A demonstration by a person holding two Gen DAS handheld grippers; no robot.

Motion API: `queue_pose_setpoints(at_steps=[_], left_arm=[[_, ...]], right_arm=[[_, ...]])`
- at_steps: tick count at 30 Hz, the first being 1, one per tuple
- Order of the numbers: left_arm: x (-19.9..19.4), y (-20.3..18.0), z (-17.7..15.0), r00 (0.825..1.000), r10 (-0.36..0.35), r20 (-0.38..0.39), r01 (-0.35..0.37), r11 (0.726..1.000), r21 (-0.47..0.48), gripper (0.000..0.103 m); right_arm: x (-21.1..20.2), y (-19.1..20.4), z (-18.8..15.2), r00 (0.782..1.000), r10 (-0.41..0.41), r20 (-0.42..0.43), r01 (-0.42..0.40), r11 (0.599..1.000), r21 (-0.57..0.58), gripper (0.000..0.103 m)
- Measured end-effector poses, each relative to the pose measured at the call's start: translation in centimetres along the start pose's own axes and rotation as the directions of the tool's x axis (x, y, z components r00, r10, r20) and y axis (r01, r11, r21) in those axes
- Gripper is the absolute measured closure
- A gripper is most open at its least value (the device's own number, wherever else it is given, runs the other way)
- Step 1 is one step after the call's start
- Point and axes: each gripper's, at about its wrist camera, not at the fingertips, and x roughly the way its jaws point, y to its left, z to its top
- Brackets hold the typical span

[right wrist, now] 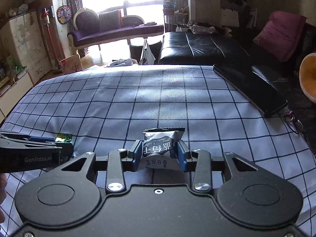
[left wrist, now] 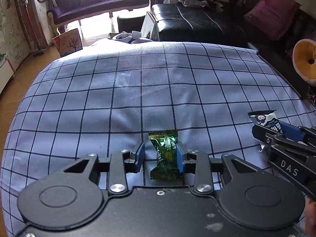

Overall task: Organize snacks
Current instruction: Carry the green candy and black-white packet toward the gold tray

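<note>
1. Holding one snack in each hand is how things stand now: the left gripper [left wrist: 160,156] is clenched on the green candy [left wrist: 165,155], its blue pads pressing the wrapper's waist, and the right gripper [right wrist: 159,155] is clenched on the white packet [right wrist: 159,148] in the same way.
2. Both snacks sit between the fingers, close over the checked cloth [left wrist: 138,90]; whether either touches the cloth I cannot tell.
3. No tray, box or pile shows in either view, so the step in hand is probably carrying the pair to a chosen spot on the cloth and laying them side by side.
4. To do that well, keep each grip on the filled middle of the wrapper, not on the crimped ends, which would slip or tear.
5. Lower each snack until it rests on the cloth before loosening the fingers, so that it does not tumble.
6. The two grippers are near each other, the right one just beside the left in the left wrist view, so spread them apart before setting down.
7. Ahead lies wide bare cloth, with ample room forward and to the left.
8. Toward the right far corner a black flat device [right wrist: 250,86] lies at the cloth's edge; stay clear of it and of the drop there.
9. The far edge of the cloth faces a black sofa [right wrist: 197,47].
</note>
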Motion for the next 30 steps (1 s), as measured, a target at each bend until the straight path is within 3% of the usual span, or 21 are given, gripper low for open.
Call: queue_pose_setpoints(at_steps=[7, 8, 9, 10, 16, 23, 30], left_arm=[[0.2, 1.0, 1.1, 0.999, -0.031, -0.037, 0.03, 0.999, -0.036, 0.071], [0.1, 1.1, 1.2, 0.999, -0.035, -0.037, 0.033, 0.999, -0.039, 0.075], [0.0, 1.4, 1.3, 0.998, -0.05, -0.037, 0.049, 0.998, -0.041, 0.085], [0.0, 1.6, 1.4, 0.997, -0.062, -0.043, 0.06, 0.997, -0.051, 0.087], [-1.2, 2.6, 1.3, 0.988, -0.123, -0.089, 0.111, 0.986, -0.127, 0.087], [-5.9, 1.1, -1.6, 0.993, -0.075, -0.094, 0.07, 0.996, -0.053, 0.087], [-11.0, -0.1, -6.8, 0.993, -0.064, -0.098, 0.067, 0.997, 0.029, 0.087]], right_arm=[[-0.5, -0.2, -0.5, 1.0, -0.018, 0.012, 0.018, 1.0, 0.005, 0.058], [-0.7, -0.3, -0.5, 1.0, -0.009, 0.005, 0.008, 1.0, 0.019, 0.058], [-1.1, -0.5, -0.5, 1.0, 0.004, -0.002, -0.004, 0.999, 0.036, 0.058], [-1.5, -0.8, -0.4, 1.0, 0.017, -0.007, -0.017, 0.998, 0.055, 0.058], [-4.3, -1.9, -0.6, 0.998, 0.051, -0.02, -0.049, 0.992, 0.113, 0.058], [-8.6, -2.3, -1.8, 0.995, 0.101, -0.024, -0.097, 0.988, 0.116, 0.058], [-13.4, -2.1, -4.4, 0.989, 0.15, -0.015, -0.148, 0.986, 0.071, 0.058]])
